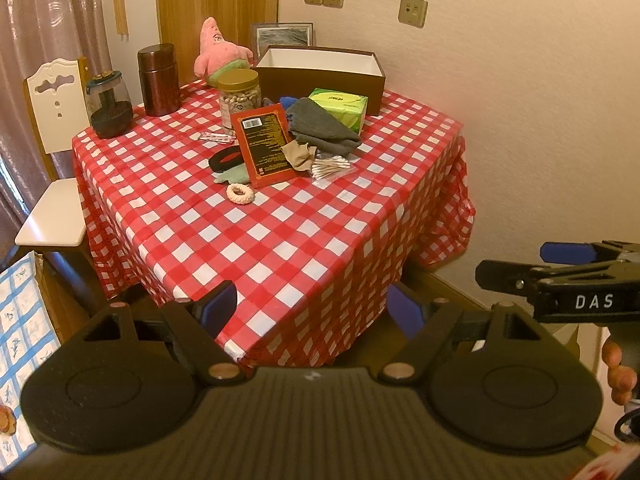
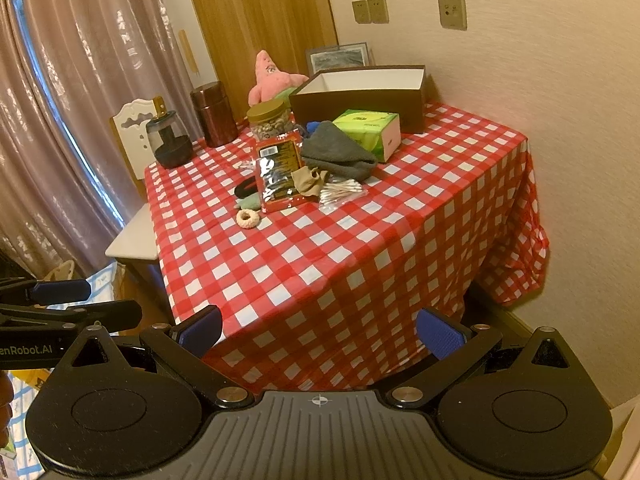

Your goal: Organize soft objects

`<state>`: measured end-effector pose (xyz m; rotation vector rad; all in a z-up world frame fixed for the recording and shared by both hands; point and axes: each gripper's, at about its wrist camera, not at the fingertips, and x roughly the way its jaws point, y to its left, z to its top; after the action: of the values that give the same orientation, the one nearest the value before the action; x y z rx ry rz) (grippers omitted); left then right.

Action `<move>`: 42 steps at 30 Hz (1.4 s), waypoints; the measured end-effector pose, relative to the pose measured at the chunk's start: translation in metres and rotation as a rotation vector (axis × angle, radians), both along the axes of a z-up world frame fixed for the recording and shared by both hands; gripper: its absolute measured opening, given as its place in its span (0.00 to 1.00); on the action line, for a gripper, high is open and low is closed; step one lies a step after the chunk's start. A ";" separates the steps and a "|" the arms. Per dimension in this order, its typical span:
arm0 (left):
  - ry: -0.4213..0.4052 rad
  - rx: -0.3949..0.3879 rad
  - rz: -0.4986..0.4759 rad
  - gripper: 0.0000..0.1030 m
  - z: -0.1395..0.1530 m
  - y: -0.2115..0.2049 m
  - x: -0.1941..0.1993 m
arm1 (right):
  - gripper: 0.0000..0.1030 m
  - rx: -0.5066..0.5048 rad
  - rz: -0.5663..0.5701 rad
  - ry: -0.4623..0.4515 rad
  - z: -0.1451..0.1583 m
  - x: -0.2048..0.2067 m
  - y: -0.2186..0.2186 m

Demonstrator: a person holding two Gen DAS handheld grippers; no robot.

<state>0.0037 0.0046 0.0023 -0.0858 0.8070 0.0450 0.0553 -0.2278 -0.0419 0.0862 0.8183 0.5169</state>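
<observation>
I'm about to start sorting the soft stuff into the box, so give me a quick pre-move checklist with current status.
1. Left tool open, nothing held: ok.
2. Right tool open, nothing held: ok.
3. Brown box open on top: ok; inside bottom hidden: cannot tell.
4. Grey cloth on top of the pile, unobstructed: ok.
5. Both tools near the soft items: not ok, both back off the table edge.
6. Pink plush reachable behind the nut jar: cannot tell.

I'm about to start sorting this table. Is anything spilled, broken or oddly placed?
Nothing is spilled or visibly broken. The odd part is the jumble at mid-table: a red packet lies tilted over a green cloth, and a grey towel slumps against the tissue box. The brown box looks empty.
</observation>
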 end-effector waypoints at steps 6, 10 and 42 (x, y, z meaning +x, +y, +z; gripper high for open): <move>-0.004 0.007 0.030 0.79 0.003 0.004 0.000 | 1.00 0.023 0.024 -0.024 0.001 0.006 -0.010; -0.001 0.009 0.044 0.79 -0.002 -0.008 -0.002 | 1.00 0.062 0.013 -0.017 -0.002 0.014 -0.031; 0.047 0.107 0.013 0.64 -0.107 0.057 0.191 | 0.90 0.121 -0.137 0.150 -0.074 0.170 -0.042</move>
<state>0.1945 0.0614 -0.1051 0.0115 0.8493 0.1024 0.2254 -0.2694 -0.1161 0.2939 0.9201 0.4334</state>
